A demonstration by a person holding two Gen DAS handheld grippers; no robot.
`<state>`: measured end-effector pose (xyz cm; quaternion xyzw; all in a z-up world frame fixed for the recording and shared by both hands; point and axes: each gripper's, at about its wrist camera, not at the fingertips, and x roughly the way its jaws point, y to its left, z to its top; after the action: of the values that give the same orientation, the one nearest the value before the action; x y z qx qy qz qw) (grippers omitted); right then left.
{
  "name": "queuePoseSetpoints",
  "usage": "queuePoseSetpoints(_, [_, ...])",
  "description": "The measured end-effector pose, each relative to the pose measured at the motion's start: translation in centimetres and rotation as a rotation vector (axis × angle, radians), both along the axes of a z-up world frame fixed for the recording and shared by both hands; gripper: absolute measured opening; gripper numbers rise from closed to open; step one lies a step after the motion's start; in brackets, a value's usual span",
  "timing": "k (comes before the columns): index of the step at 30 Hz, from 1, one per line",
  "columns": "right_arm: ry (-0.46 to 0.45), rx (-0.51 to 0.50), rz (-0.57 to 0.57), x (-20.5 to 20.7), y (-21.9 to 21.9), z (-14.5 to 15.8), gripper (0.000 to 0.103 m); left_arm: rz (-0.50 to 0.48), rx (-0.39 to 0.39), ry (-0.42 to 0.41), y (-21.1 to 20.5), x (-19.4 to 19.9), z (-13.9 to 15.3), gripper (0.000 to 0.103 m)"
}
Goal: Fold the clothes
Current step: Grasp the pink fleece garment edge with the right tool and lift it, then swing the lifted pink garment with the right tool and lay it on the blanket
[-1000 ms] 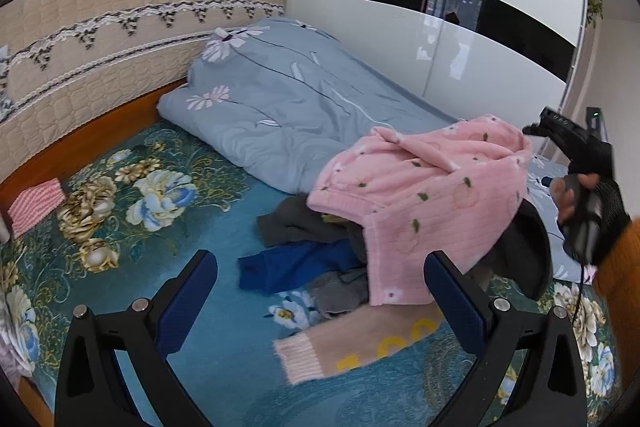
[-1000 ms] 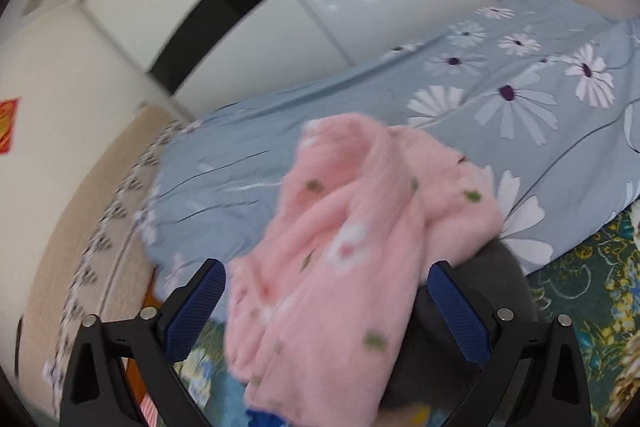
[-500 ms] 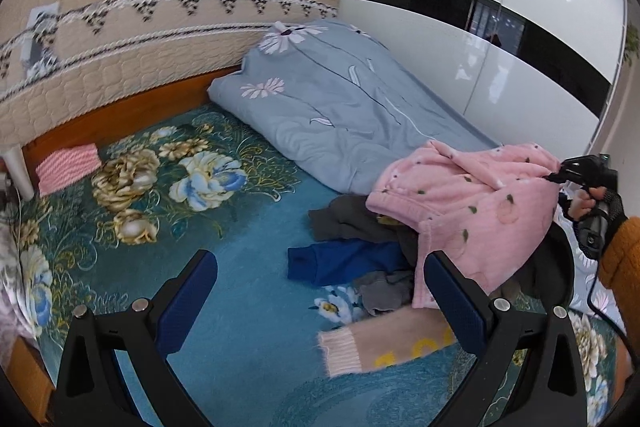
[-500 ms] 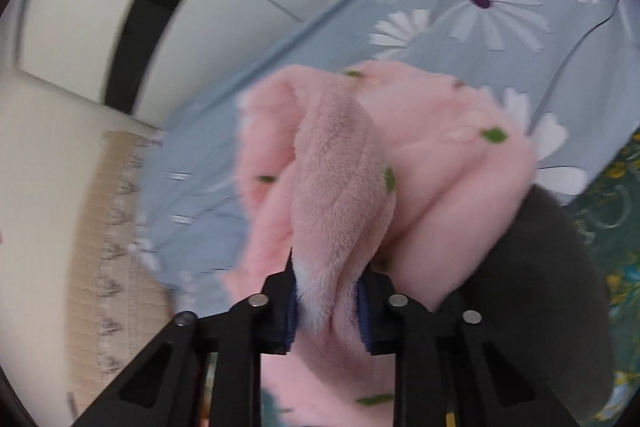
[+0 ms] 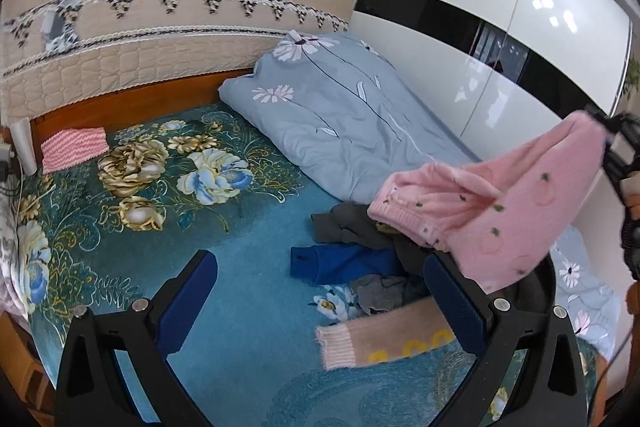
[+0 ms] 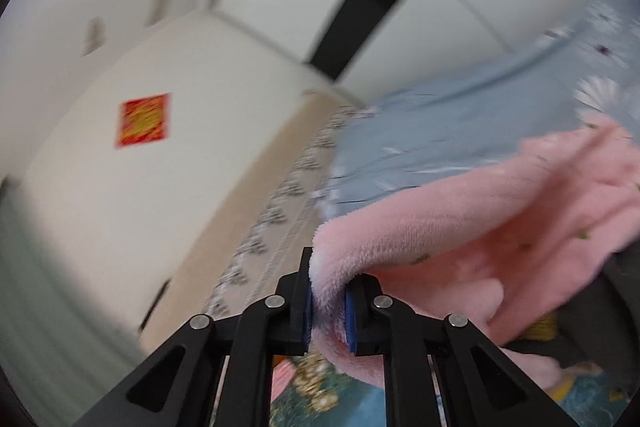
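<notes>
Between the blue pads of my right gripper (image 6: 328,307), a fold of the pink fleece garment (image 5: 500,215) is clamped and held raised, its lower end draping onto the clothes pile (image 5: 368,259). My left gripper (image 5: 320,303) hangs empty above the teal floral bedspread (image 5: 120,187), jaws wide apart. The pile holds dark grey, blue and beige pieces, beside the folded grey-blue duvet (image 5: 340,115).
</notes>
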<state>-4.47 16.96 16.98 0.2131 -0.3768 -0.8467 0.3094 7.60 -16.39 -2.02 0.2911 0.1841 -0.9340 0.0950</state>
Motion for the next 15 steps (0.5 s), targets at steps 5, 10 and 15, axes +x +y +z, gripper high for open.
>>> queuePoseSetpoints(5, [0.113, 0.01, 0.159, 4.0, -6.0, 4.3, 0.013, 0.027, 0.031, 0.031, -1.3, 2.2, 0.3, 0.103])
queuePoseSetpoints(10, [0.201, -0.004, 0.321, 7.8, -12.2, 7.5, 0.013, 0.061, 0.044, 0.063, -3.0, 4.6, 1.0, 0.103])
queuePoseSetpoints(15, [0.233, -0.05, 0.427, 10.2, -15.4, 6.9, 0.013, 0.112, 0.054, 0.088, -5.5, 7.3, 1.4, 0.103])
